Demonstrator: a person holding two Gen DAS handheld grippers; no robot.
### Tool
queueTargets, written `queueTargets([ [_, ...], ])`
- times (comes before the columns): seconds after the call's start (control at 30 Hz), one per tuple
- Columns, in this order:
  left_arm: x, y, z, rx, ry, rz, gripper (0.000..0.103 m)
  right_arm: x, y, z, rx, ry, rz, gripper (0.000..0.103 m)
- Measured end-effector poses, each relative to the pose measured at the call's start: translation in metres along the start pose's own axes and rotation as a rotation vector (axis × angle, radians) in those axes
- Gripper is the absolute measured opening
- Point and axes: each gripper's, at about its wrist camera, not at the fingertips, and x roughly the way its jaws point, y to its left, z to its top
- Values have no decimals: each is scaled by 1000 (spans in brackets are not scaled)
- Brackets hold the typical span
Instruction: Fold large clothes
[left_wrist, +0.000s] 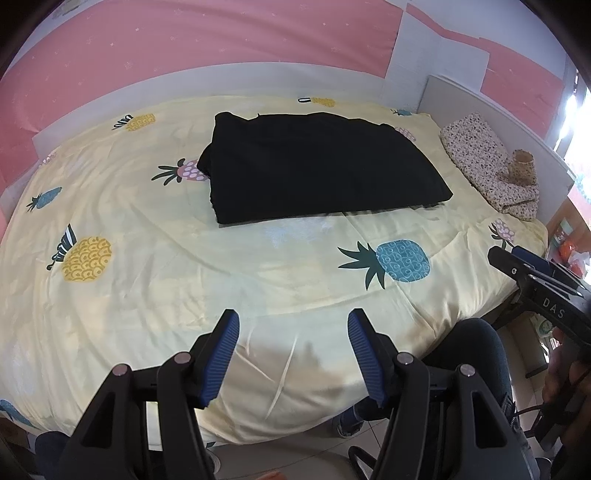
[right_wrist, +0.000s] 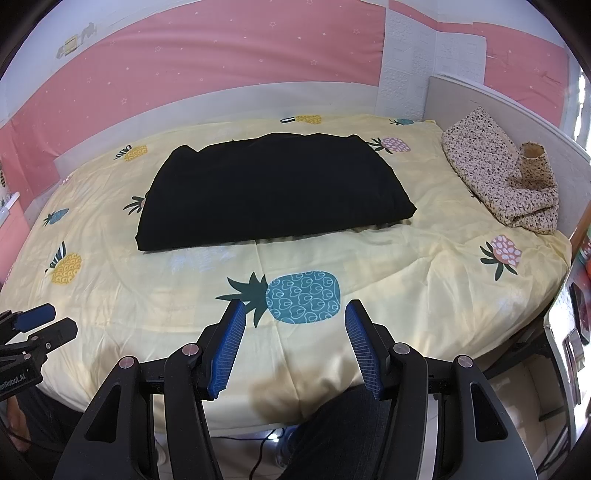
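Both the left gripper (left_wrist: 293, 321) and right gripper (right_wrist: 295, 314) hang spread and empty over the bed's (left_wrist: 155, 295) near edge, apparently because the black garment (right_wrist: 273, 188) already lies folded mid-bed.

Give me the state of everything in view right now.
black garment: folded into a flat rectangle, on the bed.
floral cloth: bunched loosely at the bed's right edge.
bedsheet: spread, lightly wrinkled.
left gripper: open, empty.
right gripper: open, empty.
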Motion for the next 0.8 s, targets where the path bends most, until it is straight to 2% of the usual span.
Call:
queueTargets([
  [0.8,1,-9,-1,34,7,7,63,1,0,-1,-7,1,0,57],
])
